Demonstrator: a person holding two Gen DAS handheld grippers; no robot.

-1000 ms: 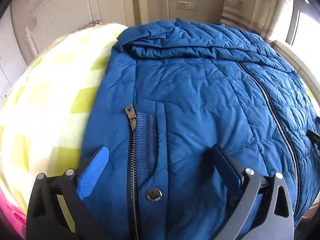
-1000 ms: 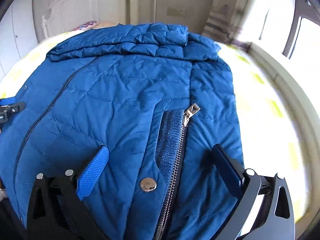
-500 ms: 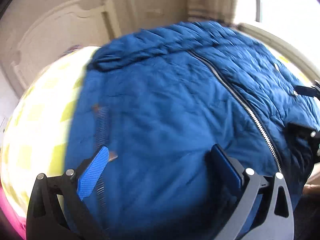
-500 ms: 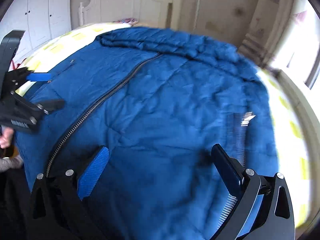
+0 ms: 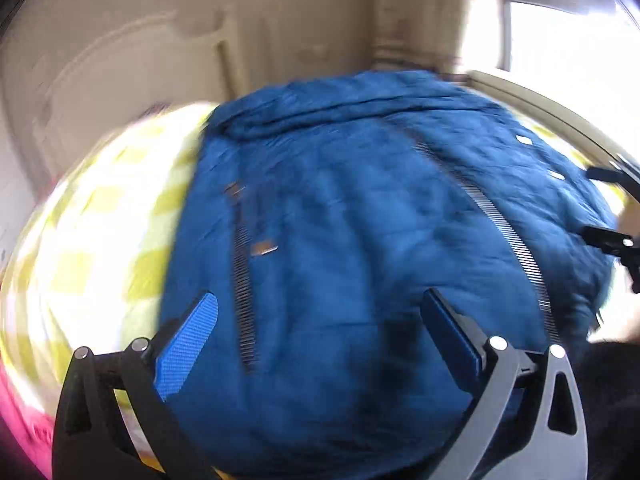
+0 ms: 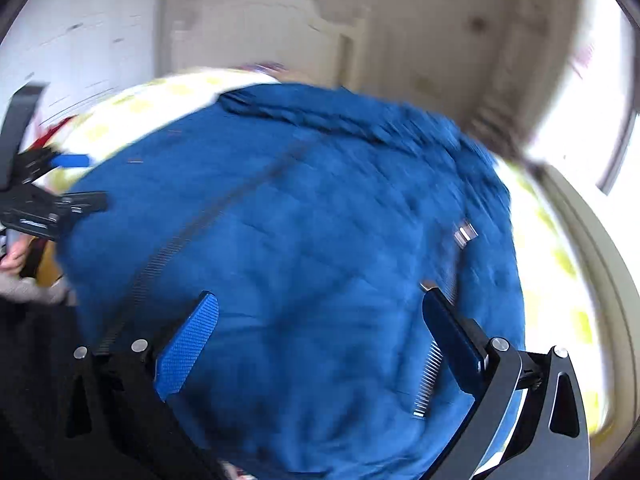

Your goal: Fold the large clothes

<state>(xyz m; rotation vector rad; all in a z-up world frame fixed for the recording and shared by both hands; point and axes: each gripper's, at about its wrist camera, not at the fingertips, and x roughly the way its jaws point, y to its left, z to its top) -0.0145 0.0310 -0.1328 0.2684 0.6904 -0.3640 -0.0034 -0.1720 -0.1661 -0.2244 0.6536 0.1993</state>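
A large blue quilted jacket (image 5: pixel 360 220) lies spread front-up on the bed, its centre zip (image 5: pixel 500 224) closed and a pocket zip (image 5: pixel 242 280) toward the left. In the right wrist view the same jacket (image 6: pixel 300 240) fills the middle. My left gripper (image 5: pixel 320 332) hovers open above the jacket's lower hem, nothing between its blue pads. My right gripper (image 6: pixel 320 332) is also open over the hem, near the right pocket zip (image 6: pixel 432 368). Each gripper shows at the edge of the other's view: the right gripper (image 5: pixel 612 240) and the left gripper (image 6: pixel 52 200). Both views are motion-blurred.
The bed wears a yellow-and-white checked cover (image 5: pixel 100 232) with a pink edge (image 5: pixel 24 420) at lower left. A cream headboard (image 6: pixel 264 36) and wall stand behind. A bright window (image 5: pixel 560 32) and its sill (image 6: pixel 592 240) run along the right. A hand (image 6: pixel 16 256) shows at far left.
Both grippers have pulled back and upward from the jacket and swung inward toward its centre, staying open. The jacket looks unmoved; the views are now more blurred.
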